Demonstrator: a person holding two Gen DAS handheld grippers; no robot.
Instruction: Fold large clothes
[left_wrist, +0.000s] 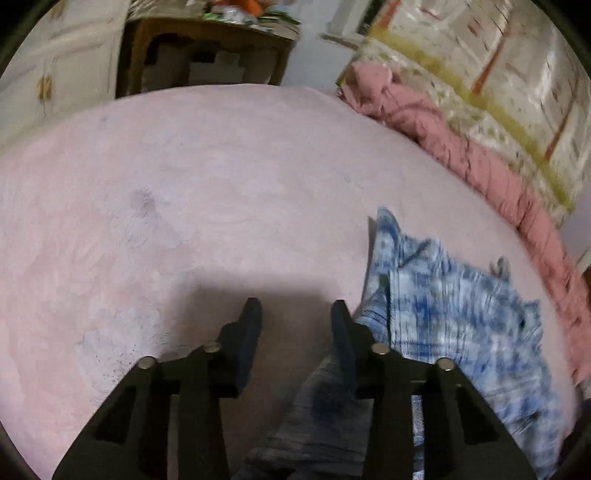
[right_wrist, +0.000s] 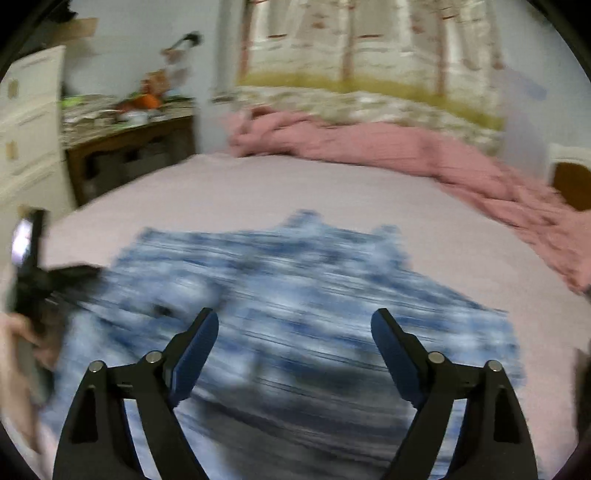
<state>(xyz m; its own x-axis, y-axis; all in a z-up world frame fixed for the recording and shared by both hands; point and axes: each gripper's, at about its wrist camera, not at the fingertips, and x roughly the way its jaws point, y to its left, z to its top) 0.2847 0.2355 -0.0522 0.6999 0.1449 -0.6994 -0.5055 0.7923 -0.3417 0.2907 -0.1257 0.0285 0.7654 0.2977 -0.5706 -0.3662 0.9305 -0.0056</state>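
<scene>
A blue and white tie-dye garment (right_wrist: 295, 295) lies spread on the pink bed sheet (right_wrist: 258, 184), blurred by motion. In the left wrist view the garment (left_wrist: 461, 314) lies to the right, with a fold running under the right finger. My left gripper (left_wrist: 295, 310) is open above the sheet at the garment's left edge, nothing between its fingers. My right gripper (right_wrist: 295, 325) is wide open above the garment's near part and holds nothing. The left gripper and the hand holding it (right_wrist: 29, 295) show at the left edge of the right wrist view.
A rumpled pink blanket (right_wrist: 406, 147) lies along the far side of the bed, before a floral duvet (right_wrist: 351, 103). A dark wooden table (right_wrist: 129, 155) with clutter and a white cabinet (right_wrist: 26, 129) stand at the left beyond the bed.
</scene>
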